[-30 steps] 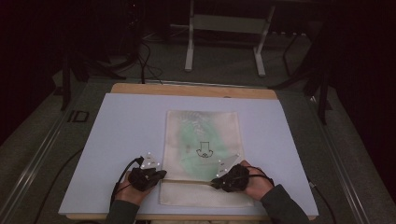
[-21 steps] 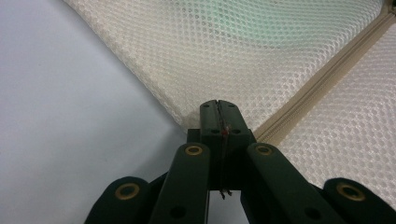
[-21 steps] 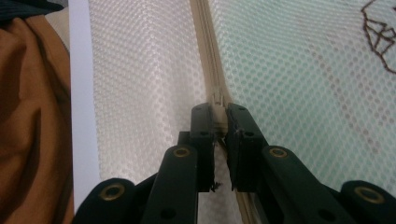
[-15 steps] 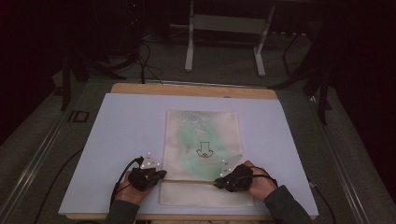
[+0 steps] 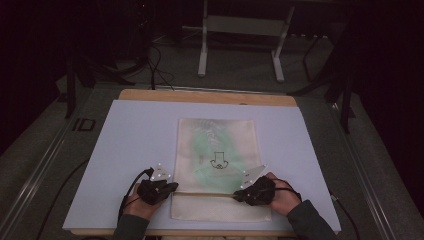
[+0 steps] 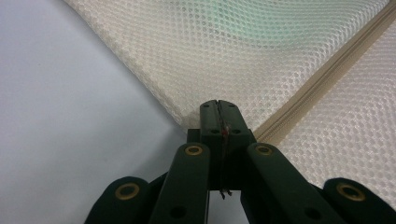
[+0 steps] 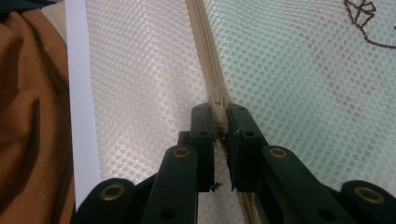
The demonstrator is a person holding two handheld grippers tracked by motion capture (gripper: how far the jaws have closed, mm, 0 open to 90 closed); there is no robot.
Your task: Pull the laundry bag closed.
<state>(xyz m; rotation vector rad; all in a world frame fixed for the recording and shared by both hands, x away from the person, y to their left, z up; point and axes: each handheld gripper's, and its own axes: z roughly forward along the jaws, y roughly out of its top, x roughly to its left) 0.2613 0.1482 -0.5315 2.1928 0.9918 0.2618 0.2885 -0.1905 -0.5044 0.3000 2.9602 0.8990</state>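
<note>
A cream mesh bag (image 5: pixel 220 145) lies flat on the pale table cover (image 5: pixel 135 135), with something green inside and a small dark emblem (image 5: pixel 218 162). A zipper (image 5: pixel 205 193) runs across its near end. My left gripper (image 5: pixel 172 187) is at the bag's left edge, by the end of the zipper. In the left gripper view it (image 6: pixel 218 105) is shut on the edge of the mesh (image 6: pixel 261 46) beside the zipper tape (image 6: pixel 327 79). My right gripper (image 5: pixel 236 196) sits toward the zipper's right end. In the right gripper view it (image 7: pixel 218 112) is shut on the zipper pull (image 7: pixel 217 99).
A wooden board edge (image 5: pixel 207 96) borders the far side of the cover. Beyond it stand metal frame legs (image 5: pixel 202 50), and cables (image 5: pixel 155 65) lie on the dark floor. Brown cloth (image 7: pixel 28 116) lies just past the cover's near edge. Both hands are close to the table's front edge.
</note>
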